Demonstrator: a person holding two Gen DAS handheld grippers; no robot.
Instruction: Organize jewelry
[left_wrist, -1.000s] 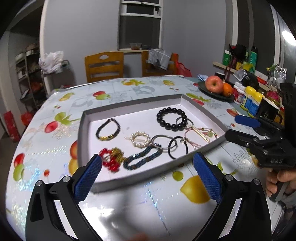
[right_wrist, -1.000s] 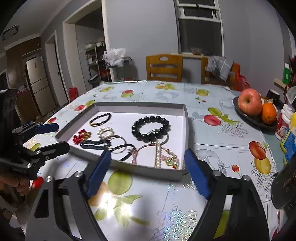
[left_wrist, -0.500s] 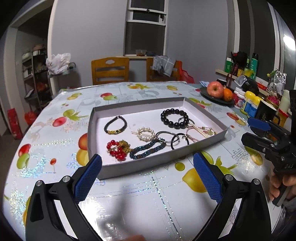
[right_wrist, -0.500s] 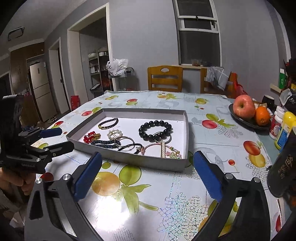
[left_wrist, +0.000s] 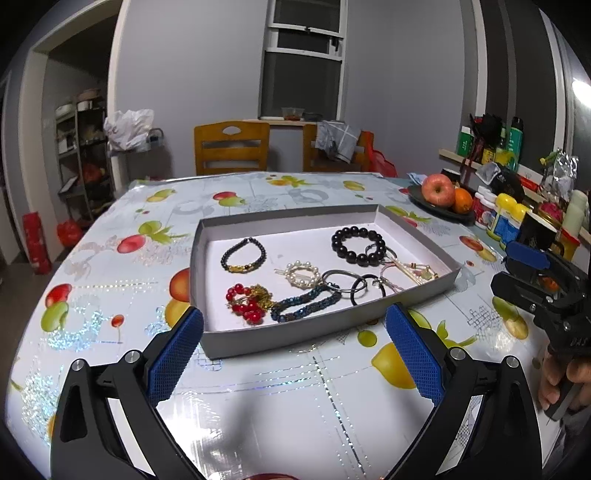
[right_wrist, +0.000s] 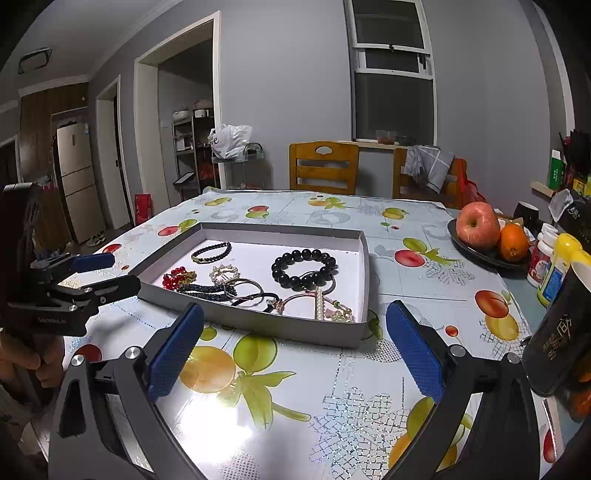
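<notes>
Grey cardboard tray (left_wrist: 413, 295) on the fruit-print surface (left_wrist: 295, 387) holds all the jewelry, with the hoops and the blue beaded bracelet (left_wrist: 306, 303) tangled near its front wall. Both tools, left tool (left_wrist: 293, 350) and right tool (right_wrist: 294, 350), hover spread and empty short of the tray; whether sorting is ahead or finished is unclear, so any grasp should take one separate piece, like the black bead bracelet (right_wrist: 303, 267).

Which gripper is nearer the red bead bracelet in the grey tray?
Left. The left gripper is just short of the tray's near wall by the red bead bracelet; the right gripper faces the tray's opposite end.
</notes>
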